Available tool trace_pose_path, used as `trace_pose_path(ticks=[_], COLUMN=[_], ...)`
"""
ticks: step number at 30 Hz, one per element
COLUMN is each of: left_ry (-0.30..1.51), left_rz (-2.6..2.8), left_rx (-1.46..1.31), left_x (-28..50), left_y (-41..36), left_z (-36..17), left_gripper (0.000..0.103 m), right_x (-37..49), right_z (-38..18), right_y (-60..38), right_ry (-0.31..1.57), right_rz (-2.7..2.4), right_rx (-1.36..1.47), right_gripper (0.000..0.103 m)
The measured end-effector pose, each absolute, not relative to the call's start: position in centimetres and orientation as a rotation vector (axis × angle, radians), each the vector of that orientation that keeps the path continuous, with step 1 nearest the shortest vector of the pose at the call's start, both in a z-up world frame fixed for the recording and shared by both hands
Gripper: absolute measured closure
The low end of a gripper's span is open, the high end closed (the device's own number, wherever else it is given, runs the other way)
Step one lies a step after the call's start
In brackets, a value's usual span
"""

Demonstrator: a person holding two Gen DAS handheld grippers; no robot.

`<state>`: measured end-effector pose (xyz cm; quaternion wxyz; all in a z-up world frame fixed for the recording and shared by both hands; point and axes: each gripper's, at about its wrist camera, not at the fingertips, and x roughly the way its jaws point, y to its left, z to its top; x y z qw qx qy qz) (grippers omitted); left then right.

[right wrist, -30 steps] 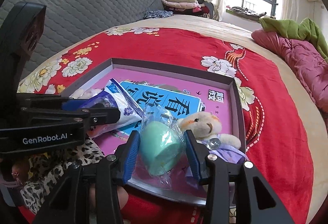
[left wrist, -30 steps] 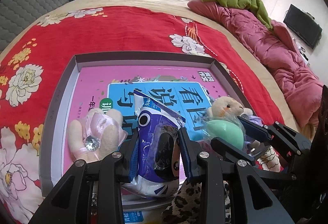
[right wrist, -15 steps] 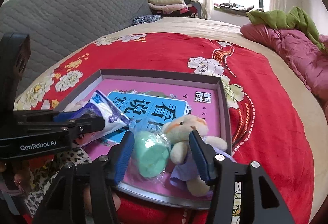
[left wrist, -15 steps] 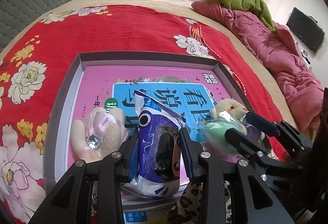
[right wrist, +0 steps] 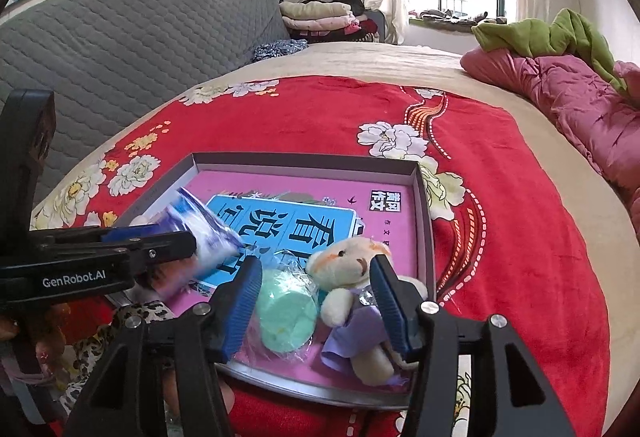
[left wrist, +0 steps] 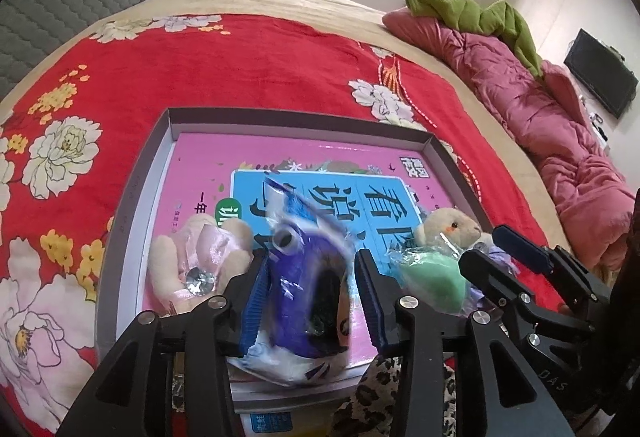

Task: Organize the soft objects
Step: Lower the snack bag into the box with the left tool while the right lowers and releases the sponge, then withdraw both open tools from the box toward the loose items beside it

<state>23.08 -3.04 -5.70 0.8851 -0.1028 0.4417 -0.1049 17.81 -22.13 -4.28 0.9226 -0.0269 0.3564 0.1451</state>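
A grey shallow box [left wrist: 280, 116] with a pink book in it lies on the red floral blanket. My left gripper [left wrist: 310, 297] sits around a blue-and-white plastic-wrapped soft toy [left wrist: 308, 289]; the toy is motion-blurred and the jaws look slightly parted from it. A beige plush with a pink ribbon [left wrist: 200, 265] lies left of it in the box. My right gripper [right wrist: 314, 307] is open over the box's near edge [right wrist: 320, 393]. Between its jaws lie a green wrapped soft ball [right wrist: 286, 315] and a small bear in a purple dress [right wrist: 352, 301].
A leopard-print soft item [left wrist: 380, 393] lies just outside the box's near edge. A pink quilt [left wrist: 540, 117] and green cloth [left wrist: 472, 11] lie at the right of the bed. A grey quilted headboard [right wrist: 132, 33] is at the left; folded clothes [right wrist: 316, 17] sit beyond.
My right gripper opened and let go of the green ball, which now lies in the box beside the bear. The left gripper's jaws widened a little and the blue toy shifted.
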Motion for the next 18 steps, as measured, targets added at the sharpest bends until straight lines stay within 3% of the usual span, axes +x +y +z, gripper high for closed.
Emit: trace_pose_path(ticks=[8,18], left_ry=[0.882,0.830], left_rz=[-0.204,-0.127], left_rx=[-0.212,-0.224], left_x=[22.5,19.8], left_y=[-2.4,0.0], left_z=[-4.0,-0.5], left_gripper=[0.052,0.036], right_x=[18.1,17.6], right_z=[-4.0,-2.7], right_y=[-22.7,-22.6], right_ry=[0.733,0.693], right_rz=[0.295,0.313], right_rx=[-0.018,-0.013], right_gripper=[0.044,0.040])
